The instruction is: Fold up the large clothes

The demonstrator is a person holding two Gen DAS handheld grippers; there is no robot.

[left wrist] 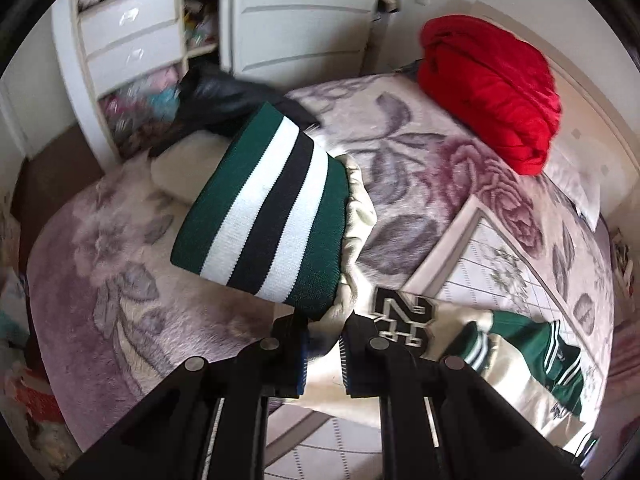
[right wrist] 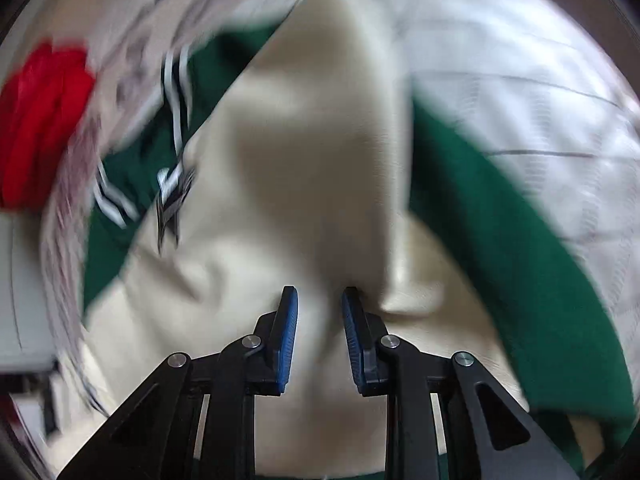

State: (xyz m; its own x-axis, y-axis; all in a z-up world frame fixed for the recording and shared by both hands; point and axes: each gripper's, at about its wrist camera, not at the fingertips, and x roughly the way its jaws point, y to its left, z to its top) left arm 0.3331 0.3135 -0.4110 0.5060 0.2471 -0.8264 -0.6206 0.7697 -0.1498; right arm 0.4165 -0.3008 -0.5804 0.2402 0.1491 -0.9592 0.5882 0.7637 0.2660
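Jacket (left wrist: 400, 364), cream-sleeved with a green body, lies across the flowered bed blanket (left wrist: 420, 148), and both tools have hold of it. The left gripper (left wrist: 322, 326) is narrowed on the cream sleeve just behind its striped cuff (left wrist: 264, 216), which stands lifted off the bed in green, white and black bands. The right gripper (right wrist: 318, 300) has its blue pads (right wrist: 289, 332) close together with cream cloth bunched between them; that view is smeared by motion, so it probably grips the sleeve fabric, but the exact spot cannot be made out.

My judgement is that the garment is fairly heavy and bulky. The cream sleeves look smooth and leather-like, likely slippery and slow to crease, while the ribbed cuff is soft, stretchy and easy to pinch. The seam where cuff meets sleeve looks like the better hold, as does the ribbed hem for the body; a pinch mid-sleeve may slide.

Further out, a number patch (left wrist: 404, 316) shows on the jacket, a red garment (left wrist: 488, 92) sits bundled at the bed's far end, and a dark garment (left wrist: 224, 100) lies beyond the cuff. A white drawer unit (left wrist: 128, 36) stands past the bed, its drawers closed, with coloured clothes heaped on the open shelf below (left wrist: 148, 108).
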